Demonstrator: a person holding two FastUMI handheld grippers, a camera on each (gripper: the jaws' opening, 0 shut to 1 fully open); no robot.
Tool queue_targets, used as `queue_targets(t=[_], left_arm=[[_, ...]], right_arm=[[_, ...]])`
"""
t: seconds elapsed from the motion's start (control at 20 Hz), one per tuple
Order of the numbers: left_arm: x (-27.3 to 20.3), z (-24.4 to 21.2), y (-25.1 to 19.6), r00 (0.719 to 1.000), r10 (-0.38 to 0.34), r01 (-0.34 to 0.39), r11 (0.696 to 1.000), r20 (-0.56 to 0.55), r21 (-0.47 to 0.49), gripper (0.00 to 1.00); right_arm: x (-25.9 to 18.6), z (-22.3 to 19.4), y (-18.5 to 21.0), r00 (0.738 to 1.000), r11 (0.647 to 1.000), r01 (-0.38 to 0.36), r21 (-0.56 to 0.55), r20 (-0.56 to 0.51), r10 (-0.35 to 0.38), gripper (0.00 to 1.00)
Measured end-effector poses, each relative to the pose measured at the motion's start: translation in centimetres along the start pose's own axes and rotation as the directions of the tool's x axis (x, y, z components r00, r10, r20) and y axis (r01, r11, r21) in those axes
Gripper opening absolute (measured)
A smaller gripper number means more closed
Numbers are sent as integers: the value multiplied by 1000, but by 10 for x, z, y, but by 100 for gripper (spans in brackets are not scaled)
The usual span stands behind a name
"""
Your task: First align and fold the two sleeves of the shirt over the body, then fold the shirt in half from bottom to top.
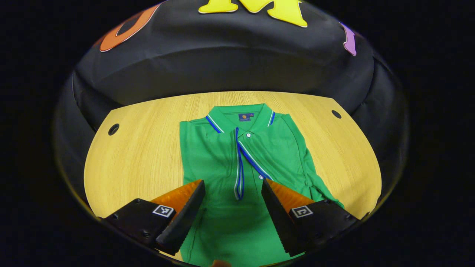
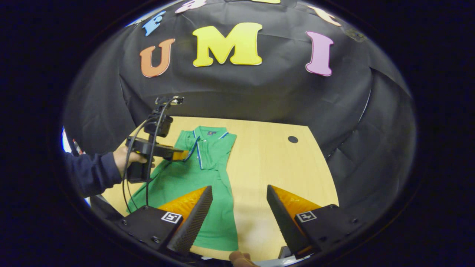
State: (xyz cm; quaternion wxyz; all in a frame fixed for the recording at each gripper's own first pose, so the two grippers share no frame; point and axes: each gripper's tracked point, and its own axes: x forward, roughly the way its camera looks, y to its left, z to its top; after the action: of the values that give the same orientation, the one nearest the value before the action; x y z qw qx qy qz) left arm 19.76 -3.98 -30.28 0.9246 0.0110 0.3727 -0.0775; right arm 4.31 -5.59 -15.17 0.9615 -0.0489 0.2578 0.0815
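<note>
Where black cloth ends, wooden table (image 1: 148,148) under shirt (image 1: 222,163).

Wooden table (image 1: 148,155), dark round holes (image 1: 113,129) near corners.

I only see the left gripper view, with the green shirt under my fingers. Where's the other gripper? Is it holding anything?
Observer: The right gripper is open and holds nothing. It hangs by the green polo shirt's right edge.
Operator: Can you see the shirt's bottom?
Observer: Yes. The hem lies flat on the table, not folded up yet.
Operator: Who's holding my gripper?
Observer: A hand in a dark blue sleeve holds the left gripper above the shirt, near the collar.
</note>
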Motion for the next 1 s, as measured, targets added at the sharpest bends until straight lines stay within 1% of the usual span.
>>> queue_targets(t=[0.05, 0.1, 0.15, 0.3, 0.35, 0.4, 0.45, 0.5, 0.65, 0.7, 0.75, 0.8, 0.85, 1.0], left_arm=[[-15, -3, 7, 1000, 12, -12, 1000, 19, -4, 99], [-28, -7, 12, 999, 13, -13, 1000, 43, -4, 99], [-43, -10, 17, 997, 25, -24, 1000, 73, -3, 99], [-86, -19, 35, 987, 43, -40, 999, 154, -25, 99], [-101, -24, 42, 983, 57, -51, 998, 177, -40, 99], [-114, -28, 51, 978, 75, -65, 996, 193, -57, 99], [-126, -36, 59, 974, 97, -83, 994, 204, -75, 99], [-139, -40, 69, 969, 119, -100, 990, 219, -95, 99], [-178, -58, 91, 952, 171, -138, 980, 252, -144, 99], [-183, -66, 95, 952, 181, -147, 977, 245, -153, 99], [-187, -77, 96, 955, 183, -148, 976, 232, -159, 99], [-190, -90, 97, 962, 180, -147, 976, 208, -163, 98], [-191, -105, 98, 967, 180, -149, 974, 181, -171, 99], [-190, -154, 92, 987, 149, -134, 971, 61, -198, 99]], right_arm=[[3, -2, 5, 1000, 1000, -6, -4, 0, 6, 93], [4, -5, 9, 1000, 1000, -12, -5, -2, 12, 93], [6, -7, 13, 1000, 1000, -19, -8, -1, 19, 95], [14, -19, 22, 999, 999, -33, -25, -9, 33, 96], [17, -25, 23, 999, 999, -36, -30, -17, 35, 95], [19, -30, 25, 999, 999, -39, -34, -27, 38, 93], [21, -36, 27, 998, 998, -43, -35, -37, 42, 95], [23, -41, 28, 998, 998, -43, -38, -47, 41, 93], [29, -46, 22, 999, 999, -10, -42, -51, 8, 93], [30, -49, 23, 998, 999, -11, -36, -59, 9, 96], [32, -55, 24, 997, 999, -12, -29, -76, 10, 93], [33, -62, 25, 995, 1000, -17, -21, -100, 15, 95], [36, -72, 27, 991, 1000, -22, -15, -129, 19, 95], [37, -106, 26, 973, 1000, -15, 1, -232, 14, 96]])
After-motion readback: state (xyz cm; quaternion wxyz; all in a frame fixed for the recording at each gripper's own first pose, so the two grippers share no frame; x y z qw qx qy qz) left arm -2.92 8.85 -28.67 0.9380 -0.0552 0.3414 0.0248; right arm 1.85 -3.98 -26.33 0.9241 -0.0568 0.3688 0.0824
